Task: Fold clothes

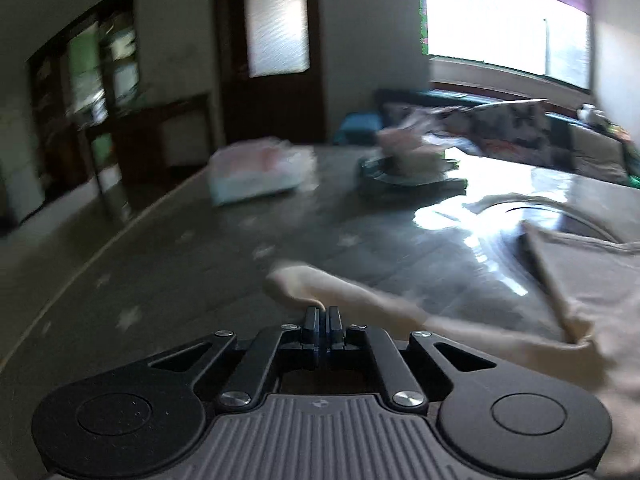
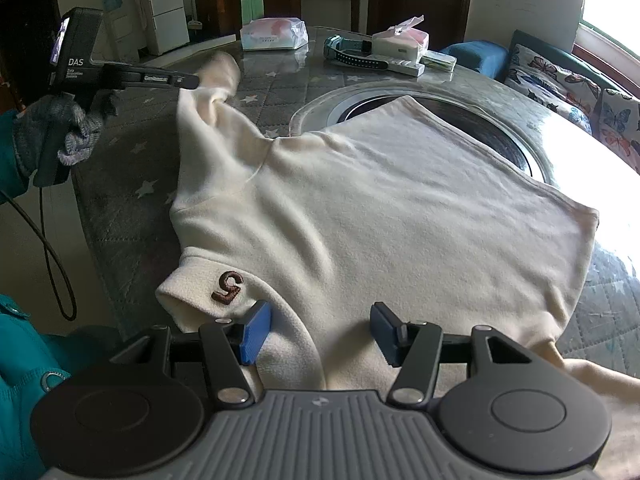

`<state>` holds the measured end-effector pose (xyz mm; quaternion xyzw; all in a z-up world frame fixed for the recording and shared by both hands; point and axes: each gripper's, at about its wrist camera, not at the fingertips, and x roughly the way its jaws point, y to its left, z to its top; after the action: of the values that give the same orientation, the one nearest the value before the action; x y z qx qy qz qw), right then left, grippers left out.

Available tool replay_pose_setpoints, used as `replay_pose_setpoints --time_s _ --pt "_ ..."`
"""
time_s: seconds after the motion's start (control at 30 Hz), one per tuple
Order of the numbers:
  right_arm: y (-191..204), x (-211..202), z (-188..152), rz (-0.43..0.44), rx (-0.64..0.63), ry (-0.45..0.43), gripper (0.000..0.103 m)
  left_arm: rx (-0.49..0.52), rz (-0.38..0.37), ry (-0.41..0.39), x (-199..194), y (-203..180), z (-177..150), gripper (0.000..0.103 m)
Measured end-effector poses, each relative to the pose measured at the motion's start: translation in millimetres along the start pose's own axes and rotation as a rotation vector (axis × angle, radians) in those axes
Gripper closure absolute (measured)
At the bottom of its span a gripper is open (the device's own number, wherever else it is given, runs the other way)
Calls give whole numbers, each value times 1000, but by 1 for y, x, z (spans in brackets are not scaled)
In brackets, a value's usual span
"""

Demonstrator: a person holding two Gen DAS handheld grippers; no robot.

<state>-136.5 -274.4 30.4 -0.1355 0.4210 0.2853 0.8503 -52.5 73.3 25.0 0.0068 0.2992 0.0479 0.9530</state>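
Blurring left gripper (image 1: 322, 312), sleeve (image 1: 320, 284) pinched

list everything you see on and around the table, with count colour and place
sweater: one, cream, spread on the table, brown 5 patch near the collar
sleeve: one, cream, lifted off the table at the left
table: one, grey with white stars, round inset in the middle
tissue packs: two, white and pink, far edge
watch: one, teal and black, far edge
cushions: butterfly print, sofa at right
fridge: one, white, back wall
left gripper: black, shut on the sleeve
right gripper: blue pads, open over the sweater
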Motion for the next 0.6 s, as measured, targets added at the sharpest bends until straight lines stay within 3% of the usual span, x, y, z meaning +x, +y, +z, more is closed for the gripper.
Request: replay_pose_setpoints --time_s 0.2,0.3,0.5,0.6 --pt "0 0 0 0 -1 2 46 -93 82 66 4 26 -10 92" --pt "0 0 1 -1 -2 4 46 -84 39 37 -5 22 -3 92" --pt "1 2 2 -5 -1 5 46 24 -135 55 4 -19 12 92" --pt "1 2 2 -6 3 5 45 101 -150 84 20 -40 11 91"
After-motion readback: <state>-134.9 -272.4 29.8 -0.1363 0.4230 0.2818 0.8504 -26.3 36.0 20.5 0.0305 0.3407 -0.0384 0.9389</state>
